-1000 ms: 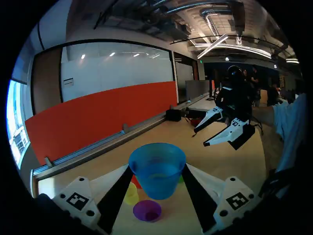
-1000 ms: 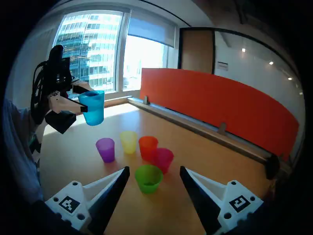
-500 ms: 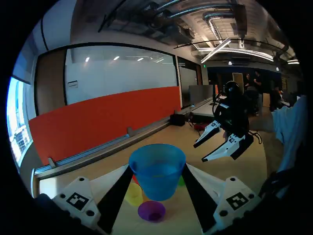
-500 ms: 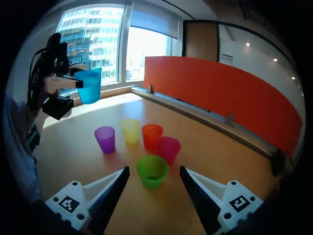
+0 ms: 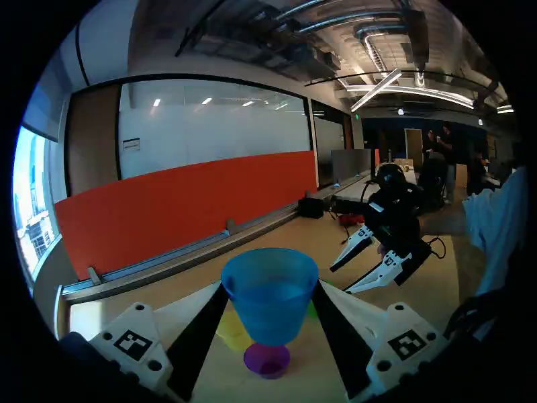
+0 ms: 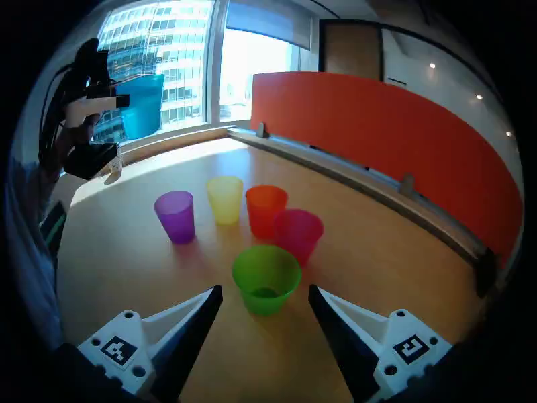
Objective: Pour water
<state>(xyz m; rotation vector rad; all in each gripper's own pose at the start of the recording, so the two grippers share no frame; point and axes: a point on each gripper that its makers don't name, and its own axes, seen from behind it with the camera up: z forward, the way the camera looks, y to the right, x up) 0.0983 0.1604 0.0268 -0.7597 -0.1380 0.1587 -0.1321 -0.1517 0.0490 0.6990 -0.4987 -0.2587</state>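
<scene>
Left gripper (image 5: 270, 289) jaws pinch a tapered translucent blue cup (image 5: 270, 309), centre frame | right gripper (image 6: 263, 290) jaws spread before a glossy green cup (image 6: 266, 275) | smooth wooden tabletop (image 6: 127, 262), lower frame.

left gripper (image 5: 270, 285): white fingers, black inner faces, square black-and-white marker (image 5: 132, 344) on each side | right gripper (image 6: 264, 289): same white-and-black build, same markers | cables (image 6: 48, 131): black, looped | sleeve (image 5: 493, 221): light blue

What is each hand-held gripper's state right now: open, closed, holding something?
Left hand-held gripper: closed on the blue cup.
Right hand-held gripper: open, holding nothing.
</scene>
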